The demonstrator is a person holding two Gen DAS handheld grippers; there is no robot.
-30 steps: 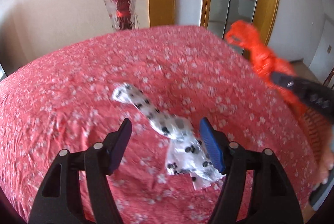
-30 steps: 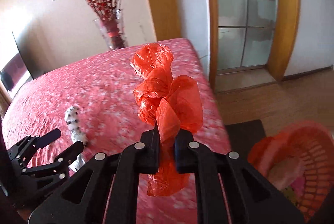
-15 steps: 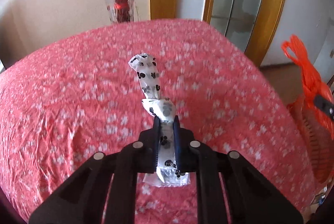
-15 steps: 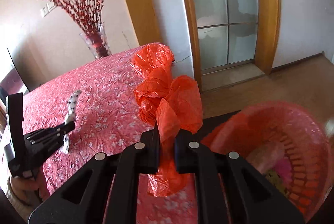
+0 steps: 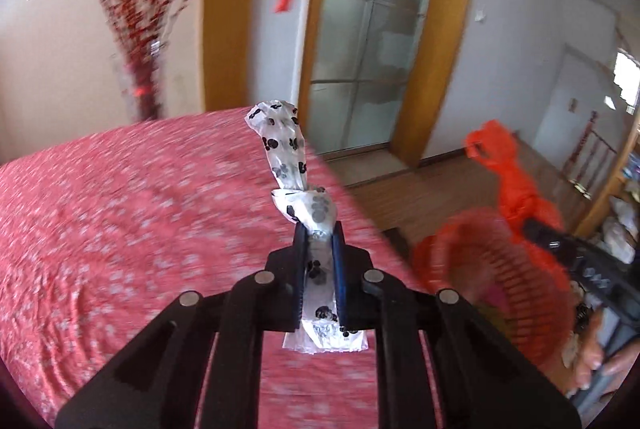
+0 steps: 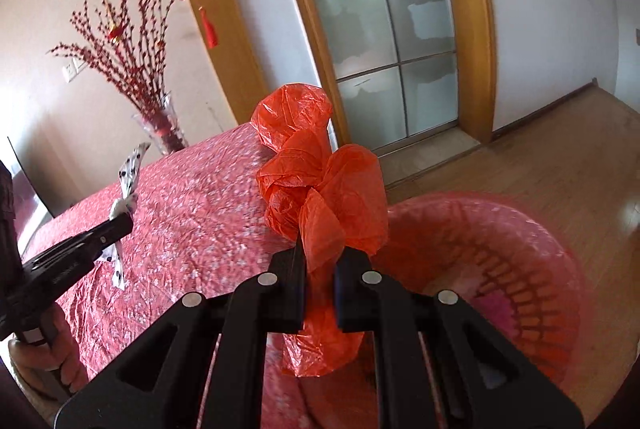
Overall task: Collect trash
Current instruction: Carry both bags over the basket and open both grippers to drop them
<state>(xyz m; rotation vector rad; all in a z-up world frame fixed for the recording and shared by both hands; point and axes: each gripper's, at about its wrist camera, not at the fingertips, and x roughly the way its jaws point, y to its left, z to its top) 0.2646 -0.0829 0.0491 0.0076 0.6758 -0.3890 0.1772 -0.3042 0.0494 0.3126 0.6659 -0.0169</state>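
My left gripper (image 5: 319, 229) is shut on a knotted white plastic bag with black paw prints (image 5: 286, 153), held up above the red flowered tablecloth (image 5: 120, 221). In the right wrist view the same white bag (image 6: 129, 181) hangs from the left gripper (image 6: 120, 225) at the left. My right gripper (image 6: 320, 257) is shut on a crumpled orange plastic bag (image 6: 316, 169), which also shows at the right of the left wrist view as the orange bag (image 5: 508, 173). A pink-red woven trash basket (image 6: 500, 253) stands just beyond and below the right gripper; the basket (image 5: 480, 269) sits off the table's right edge.
A glass vase of red branches (image 6: 160, 125) stands at the table's far end. Behind it are a wooden-framed glass door (image 6: 384, 41) and wooden floor (image 6: 560, 157). A hand (image 5: 596, 361) grips the right tool at lower right; another hand (image 6: 52, 357) holds the left tool.
The left gripper went from open around the white bag to shut on it, then lifted it off the cloth and swung right. The right gripper carried the orange bag right, over the basket.
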